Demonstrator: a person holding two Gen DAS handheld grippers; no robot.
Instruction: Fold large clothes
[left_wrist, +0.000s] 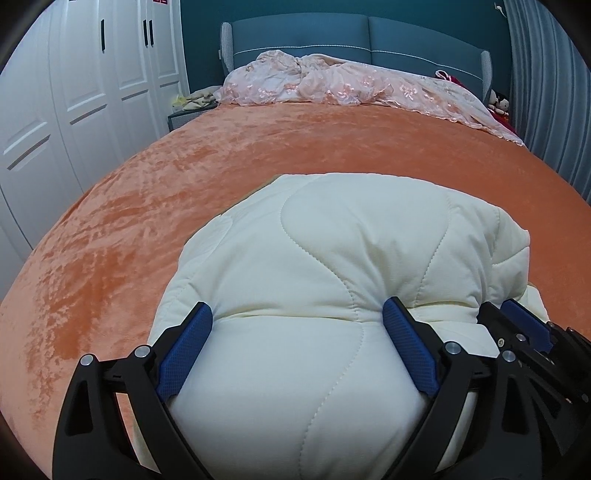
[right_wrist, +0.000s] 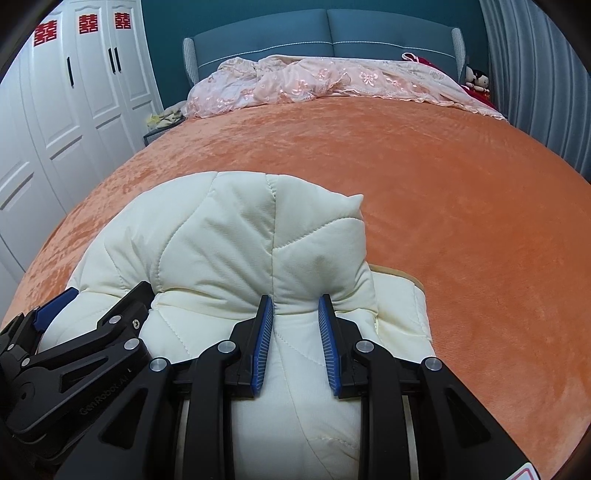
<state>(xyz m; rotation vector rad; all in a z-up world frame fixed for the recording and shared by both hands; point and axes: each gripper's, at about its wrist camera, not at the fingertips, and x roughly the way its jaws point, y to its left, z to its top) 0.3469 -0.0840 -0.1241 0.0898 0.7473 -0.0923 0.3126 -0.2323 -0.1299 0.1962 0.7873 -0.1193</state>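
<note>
White wardrobe doors are seen at the left, a teal headboard behind, and grey curtains at the right; an orange plush bedspread covers the bed, with pink lace bedding heaped at its head

Near the foot of the bed a cream quilted coat is bunched into a thick mound on the bedspread. At its left part the left gripper is set with its jaws spread very wide; a fat bulge of padding lies between the blue pads, and whether it is gripped or merely straddled cannot be told. At its right part the right gripper is seen with its jaws drawn close, and a ridge of the coat beside a seam is pinched between them

The folding is judged to be well advanced: the garment has been gathered into a compact bundle of several layers, with a flatter layer showing beneath at the right edge. What seems left is for both grips to be let go and the bundle pressed flat and squared
</note>
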